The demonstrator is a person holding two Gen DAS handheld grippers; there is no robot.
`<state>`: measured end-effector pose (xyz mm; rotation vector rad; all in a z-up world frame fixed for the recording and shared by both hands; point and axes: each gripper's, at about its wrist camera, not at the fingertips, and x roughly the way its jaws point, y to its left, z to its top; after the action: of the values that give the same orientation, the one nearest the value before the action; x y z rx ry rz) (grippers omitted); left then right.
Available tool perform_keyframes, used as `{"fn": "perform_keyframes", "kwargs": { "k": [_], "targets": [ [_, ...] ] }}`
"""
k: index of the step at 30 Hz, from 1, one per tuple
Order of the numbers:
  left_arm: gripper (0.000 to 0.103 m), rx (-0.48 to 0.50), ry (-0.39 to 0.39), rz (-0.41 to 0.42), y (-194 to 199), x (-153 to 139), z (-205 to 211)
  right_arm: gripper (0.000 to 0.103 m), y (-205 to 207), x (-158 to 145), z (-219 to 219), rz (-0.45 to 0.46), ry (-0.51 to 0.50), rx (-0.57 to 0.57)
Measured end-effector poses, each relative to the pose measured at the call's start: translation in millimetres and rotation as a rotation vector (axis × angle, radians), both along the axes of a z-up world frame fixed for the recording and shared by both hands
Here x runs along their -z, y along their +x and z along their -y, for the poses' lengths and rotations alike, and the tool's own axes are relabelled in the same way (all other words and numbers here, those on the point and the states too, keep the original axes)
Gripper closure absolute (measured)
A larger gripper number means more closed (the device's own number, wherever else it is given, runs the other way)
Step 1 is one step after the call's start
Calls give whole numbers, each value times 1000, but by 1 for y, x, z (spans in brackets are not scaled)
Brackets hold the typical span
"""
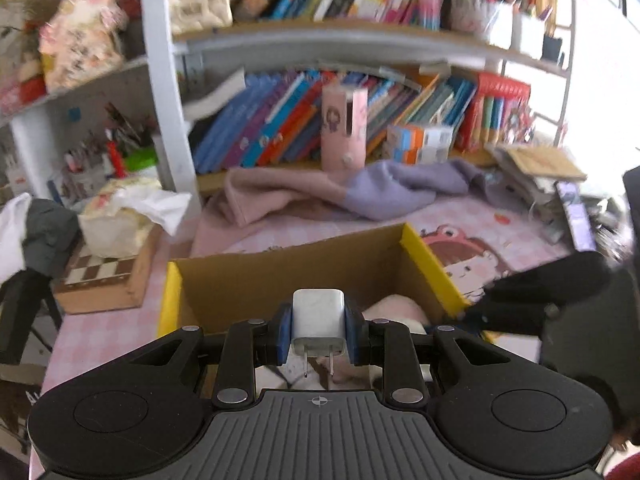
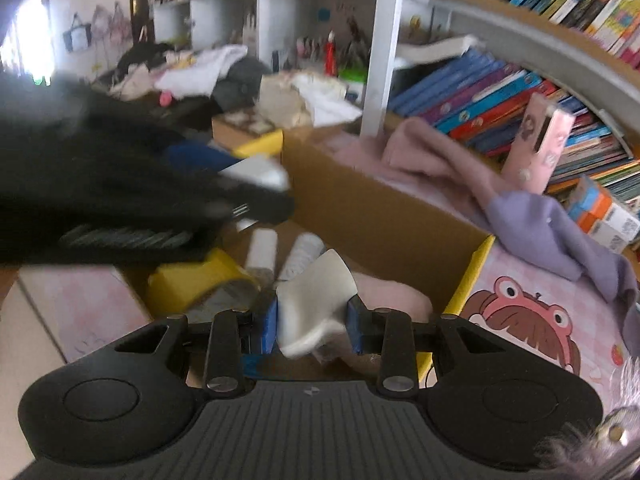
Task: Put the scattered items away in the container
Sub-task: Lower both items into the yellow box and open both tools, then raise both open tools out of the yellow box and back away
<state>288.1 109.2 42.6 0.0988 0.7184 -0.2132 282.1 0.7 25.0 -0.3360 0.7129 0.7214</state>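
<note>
We have the left gripper [image 1: 318,330] clamped on a white plug adapter [image 1: 318,316], its blue pads pressing both sides and its two metal prongs pointing back toward the camera. It hangs over the near edge of the cardboard box [image 1: 288,276], an open brown carton with yellow flaps that sits on the pink checked table [image 1: 104,336]. Our right gripper [image 2: 312,322] has its jaws closed on a soft white item [image 2: 316,300], blurred, so we cannot tell what it is; it is held above the near right part of the same box [image 2: 380,208]. Inside the box we see a yellow tape roll [image 2: 196,280] at the left, two white cylinders [image 2: 262,250] side by side in the middle, and something pale pink [image 2: 392,296] to the right. Beyond the box, a pink and lilac cloth [image 1: 340,192] lies crumpled on the table in front of the bookshelf [image 1: 320,44]
</note>
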Motion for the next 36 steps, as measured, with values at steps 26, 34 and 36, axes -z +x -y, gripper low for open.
{"fn": "perform_keyframes", "kwargs": {
  "k": [26, 34, 36],
  "targets": [
    [29, -43, 53, 75, 9, -18, 12, 60, -3, -10, 7, -10, 83, -28],
    [12, -135, 4, 213, -61, -51, -3, 54, -41, -38, 28, 94, 132, 79],
    [11, -144, 0, 234, -80, -55, -6, 53, -53, -45, 36, 120, 145, 109]
  ]
}}
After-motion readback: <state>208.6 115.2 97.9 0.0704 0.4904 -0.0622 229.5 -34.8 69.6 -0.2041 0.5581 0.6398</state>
